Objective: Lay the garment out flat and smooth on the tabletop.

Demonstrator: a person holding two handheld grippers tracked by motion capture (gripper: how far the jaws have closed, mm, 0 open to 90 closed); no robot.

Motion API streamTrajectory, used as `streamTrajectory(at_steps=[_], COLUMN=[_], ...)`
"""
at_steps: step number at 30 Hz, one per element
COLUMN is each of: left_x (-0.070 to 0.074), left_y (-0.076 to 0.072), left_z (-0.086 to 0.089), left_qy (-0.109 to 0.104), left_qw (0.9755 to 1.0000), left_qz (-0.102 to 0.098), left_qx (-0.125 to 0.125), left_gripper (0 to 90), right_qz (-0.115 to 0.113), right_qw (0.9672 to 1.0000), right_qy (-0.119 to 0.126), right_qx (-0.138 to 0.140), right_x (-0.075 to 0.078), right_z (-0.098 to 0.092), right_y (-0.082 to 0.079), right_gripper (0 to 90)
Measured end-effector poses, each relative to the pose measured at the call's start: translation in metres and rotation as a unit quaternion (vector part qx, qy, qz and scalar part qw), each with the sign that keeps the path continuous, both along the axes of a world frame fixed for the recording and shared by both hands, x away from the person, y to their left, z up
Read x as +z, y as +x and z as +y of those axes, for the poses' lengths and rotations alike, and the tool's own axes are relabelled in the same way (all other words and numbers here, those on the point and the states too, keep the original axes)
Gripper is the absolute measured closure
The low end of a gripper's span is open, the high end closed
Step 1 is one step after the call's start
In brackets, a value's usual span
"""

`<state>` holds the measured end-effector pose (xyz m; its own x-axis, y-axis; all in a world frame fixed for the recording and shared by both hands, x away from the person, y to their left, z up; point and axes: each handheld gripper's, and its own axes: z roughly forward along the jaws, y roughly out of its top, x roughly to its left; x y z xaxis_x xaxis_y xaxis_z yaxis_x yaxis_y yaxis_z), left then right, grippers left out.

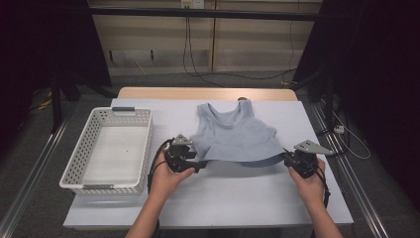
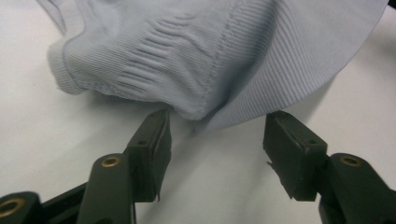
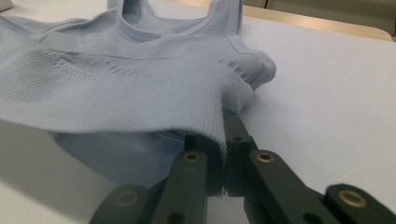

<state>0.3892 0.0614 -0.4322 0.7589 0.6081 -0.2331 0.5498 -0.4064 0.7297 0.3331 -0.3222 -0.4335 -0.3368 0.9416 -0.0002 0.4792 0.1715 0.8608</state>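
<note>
Tank top (image 1: 233, 134) lies lengthwise, straps far – right claw (image 1: 288, 159) clamps hem, left claw (image 1: 200, 164) open

You see a ribbed knit cloth top (image 3: 140, 88), a matt white table cover (image 1: 233, 193), and a perforated white plastic basket (image 1: 84, 144).

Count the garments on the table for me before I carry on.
1. A light blue tank top lies at the middle of the table, its hem toward the person. The right tool is clamped on its hem corner; the white basket at left looks empty.
</note>
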Motion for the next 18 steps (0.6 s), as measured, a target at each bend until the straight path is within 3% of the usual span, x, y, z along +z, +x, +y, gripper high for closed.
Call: streamTrajectory(at_steps=[4, 9, 11, 18], left_x=[-0.0032, -0.0048, -0.0055, -0.0069], left_y=[0.0012, 0.0012, 0.0012, 0.002], left_z=[-0.0015, -0.0038, -0.0046, -0.0063], left_qy=[0.01, 0.0, -0.007, -0.001], left_qw=[0.9999, 1.0, 1.0, 0.9999], left_qz=[0.006, 0.001, 0.001, -0.007], left_qx=[-0.003, -0.001, 0.002, 0.015], left_gripper=[42.4, 44.0, 47.1, 61.7], right_qz=[0.0, -0.001, -0.001, -0.001], right_qw=[1.0, 1.0, 1.0, 1.0], right_qy=[-0.001, -0.002, -0.004, -0.005], right_qx=[0.0, -0.001, 0.0, 0.0], right_x=[-0.0006, -0.0008, -0.0008, -0.0009], right_z=[-0.0009, -0.0008, 0.0, 0.0003], right_y=[-0.0008, -0.0009, -0.0008, 0.0], right_gripper=[88.9, 88.8, 88.7, 88.6])
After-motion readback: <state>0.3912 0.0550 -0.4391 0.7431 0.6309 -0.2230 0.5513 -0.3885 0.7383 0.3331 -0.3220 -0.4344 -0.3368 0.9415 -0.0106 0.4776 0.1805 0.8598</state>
